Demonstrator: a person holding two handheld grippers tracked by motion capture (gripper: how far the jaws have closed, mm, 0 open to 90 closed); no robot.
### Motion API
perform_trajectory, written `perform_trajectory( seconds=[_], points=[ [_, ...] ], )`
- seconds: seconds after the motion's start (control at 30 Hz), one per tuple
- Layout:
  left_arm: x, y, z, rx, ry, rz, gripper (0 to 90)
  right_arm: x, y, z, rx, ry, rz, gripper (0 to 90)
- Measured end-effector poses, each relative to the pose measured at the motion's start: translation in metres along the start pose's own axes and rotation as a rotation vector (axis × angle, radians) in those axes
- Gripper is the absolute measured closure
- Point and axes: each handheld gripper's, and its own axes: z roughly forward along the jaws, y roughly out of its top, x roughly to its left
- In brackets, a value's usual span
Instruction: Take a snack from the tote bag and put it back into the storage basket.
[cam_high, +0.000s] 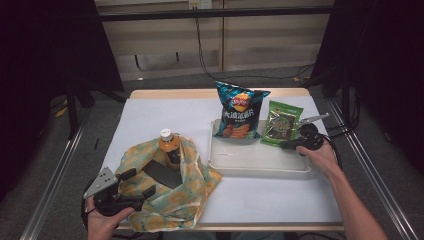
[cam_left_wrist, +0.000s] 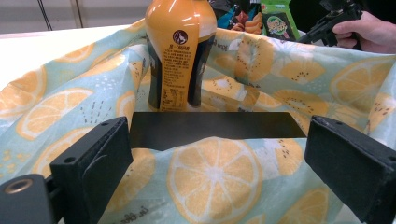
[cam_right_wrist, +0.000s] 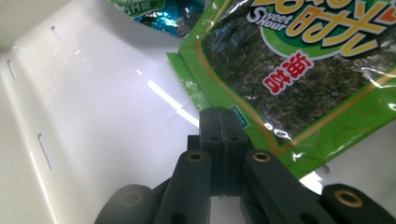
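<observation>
Right at the tip of the right claw (cam_right_wrist: 223, 140) lies the green seaweed pack (cam_right_wrist: 299, 70). The claw's two black jaws are pressed tight together, and they seem to pinch the pack's bottom edge, though the edge itself is hidden under the tips. The pack leans up in the white tray (cam_high: 260, 167), with its low edge near the claw and its top edge away from it. Just past the pack, on the far side from the claw, stands the blue chip bag (cam_high: 240, 111), also in the tray.

To do this step well, I think the claw should keep its squeeze firm, because a shiny pack can slip out. It should lift slowly and straight, so the pack does not drag on the chip bag and knock it over. If only a thin bit of edge is caught, it may be better to let go and bite deeper.

Well apart from it, the left claw (cam_left_wrist: 215, 154) is spread wide with nothing in it. It hangs just before the lemon cloth bag (cam_left_wrist: 215, 182), which lies open on the tabletop (cam_high: 165, 112). An orange drink bottle (cam_left_wrist: 180, 51) stands in the bag, beyond a dark flat board (cam_left_wrist: 210, 128). That bag looks like the place for the pack.
</observation>
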Motion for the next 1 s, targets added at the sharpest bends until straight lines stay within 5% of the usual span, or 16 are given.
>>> perform_trajectory(
  seconds=[0.67,1.0],
  points=[
    [-0.001,0.000,0.001,0.000,0.003,0.002,7.2,-0.011,0.015,0.010,0.032,-0.050,0.034,89.1],
    [0.000,0.000,0.000,-0.003,0.005,-0.001,7.6,-0.006,0.016,0.004,-0.018,-0.051,0.026,80.6]
  ],
)
